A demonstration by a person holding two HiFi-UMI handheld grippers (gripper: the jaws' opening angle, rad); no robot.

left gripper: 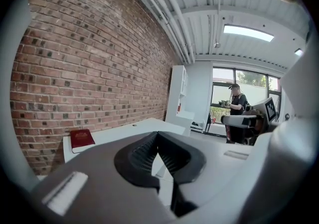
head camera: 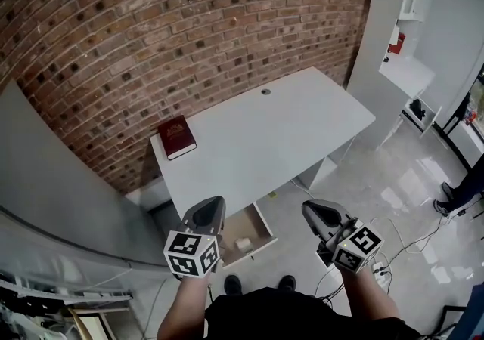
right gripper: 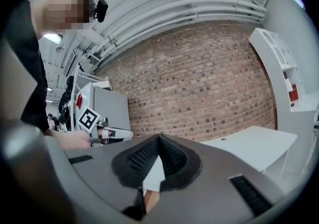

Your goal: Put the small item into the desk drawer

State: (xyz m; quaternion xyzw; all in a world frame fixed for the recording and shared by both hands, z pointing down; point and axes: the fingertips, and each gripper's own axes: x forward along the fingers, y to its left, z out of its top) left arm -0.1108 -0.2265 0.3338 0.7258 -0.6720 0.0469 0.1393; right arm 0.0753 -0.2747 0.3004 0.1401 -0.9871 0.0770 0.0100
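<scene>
A white desk (head camera: 265, 134) stands against the brick wall. Its drawer (head camera: 240, 225) is pulled open under the front edge. A small white item (head camera: 243, 244) lies inside it near the front. My left gripper (head camera: 214, 206) hovers over the drawer's left side. In the left gripper view its jaws (left gripper: 158, 134) meet at the tip with nothing between them. My right gripper (head camera: 311, 210) hangs over the floor to the right of the drawer. Its jaws (right gripper: 159, 137) are also shut and empty.
A dark red book (head camera: 177, 137) lies on the desk's far left corner. A white shelf unit (head camera: 412, 29) stands at the back right. Cables (head camera: 378, 263) trail on the glossy floor. Another person's legs (head camera: 454, 195) show at the right edge. A grey panel (head camera: 60, 172) is at left.
</scene>
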